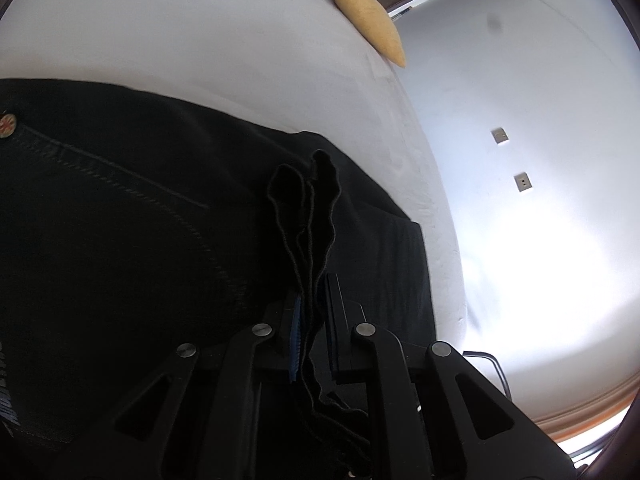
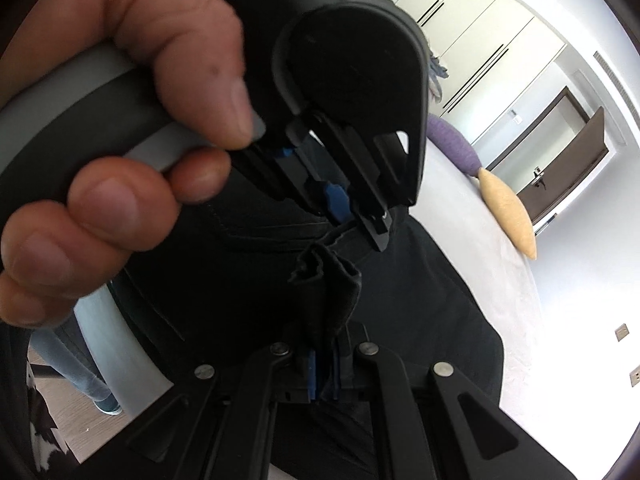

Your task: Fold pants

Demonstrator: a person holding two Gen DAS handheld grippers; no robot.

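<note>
The black denim pants [image 1: 132, 216] lie spread on the white bed sheet [image 1: 200, 28], reaching from both grippers toward the yellow cushion [image 1: 370, 16] at the far edge of the bed. In the left wrist view, the left gripper [image 1: 312, 300] has its jaws pressed together on a wavy, layered edge of the pants, which stands up between the blue-padded fingers [image 1: 295, 336] and rises past their tips. In the right wrist view, the right gripper [image 2: 326, 364] likewise pinches a bunched fold of the same black cloth.

The person's hand [image 2: 120, 128] holds the left tool just ahead of the right one, so the two pinched points sit close together, the left one nearer the yellow cushion. The body of the pants, with its stitched seam and metal button [image 1: 8, 123], lies flat ahead and to the left of the left gripper. Judging from this, the lifted edge must be carried over the flat cloth toward the yellow cushion, both grips travelling together.
</note>
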